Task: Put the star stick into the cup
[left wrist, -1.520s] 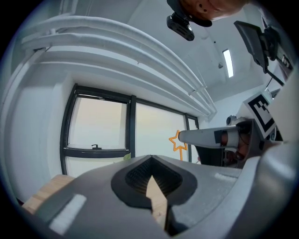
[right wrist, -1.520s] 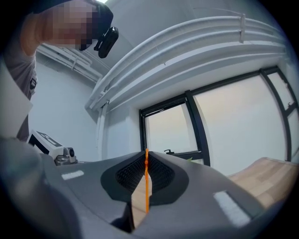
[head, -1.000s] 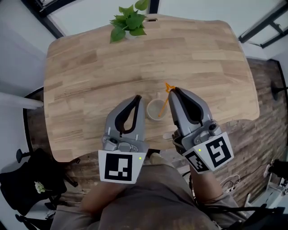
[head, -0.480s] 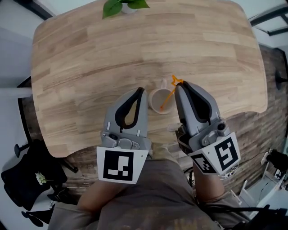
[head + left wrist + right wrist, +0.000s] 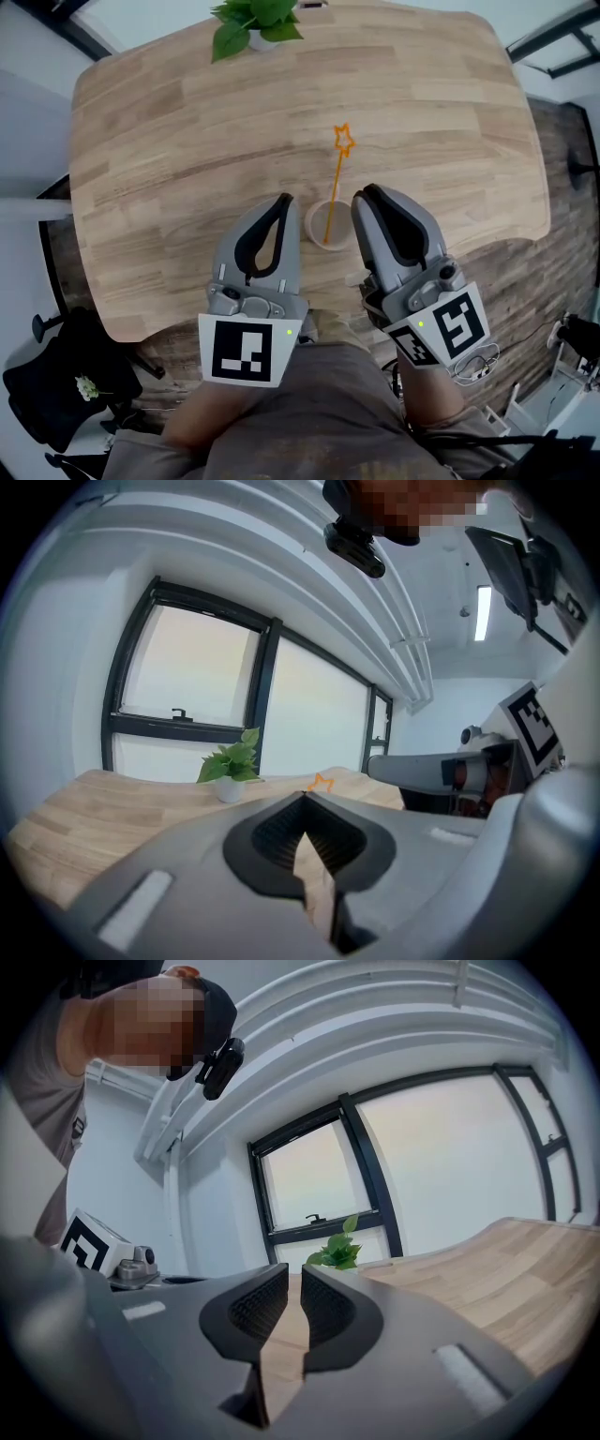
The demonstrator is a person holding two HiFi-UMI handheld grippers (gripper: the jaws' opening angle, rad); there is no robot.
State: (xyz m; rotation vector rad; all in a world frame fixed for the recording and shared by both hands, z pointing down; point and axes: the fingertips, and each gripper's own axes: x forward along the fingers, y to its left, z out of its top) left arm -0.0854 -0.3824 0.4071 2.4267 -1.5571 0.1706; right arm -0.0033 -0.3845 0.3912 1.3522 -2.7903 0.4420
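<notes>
**Wood table with a star stick in a cup**

Wood covers the top of the big table [image 5: 169,141]. A small green plant [image 5: 253,19] in a white pot stands at its far edge. Near the front edge sits a little pale cup [image 5: 317,225]. The orange star stick [image 5: 335,183] has its bottom end inside the cup. It leans a bit, with the star end up and pointing away from the person.

The left gripper [image 5: 284,202] is just beside the cup on the left. Its jaws are closed tip to tip, with nothing between them. The right gripper [image 5: 364,195] is just beside the cup on the right. Its jaws are a little bit apart and hold nothing. Neither gripper touches the stick.

Both gripper views show big windows [image 5: 319,1185] with dark frames behind the table.
</notes>
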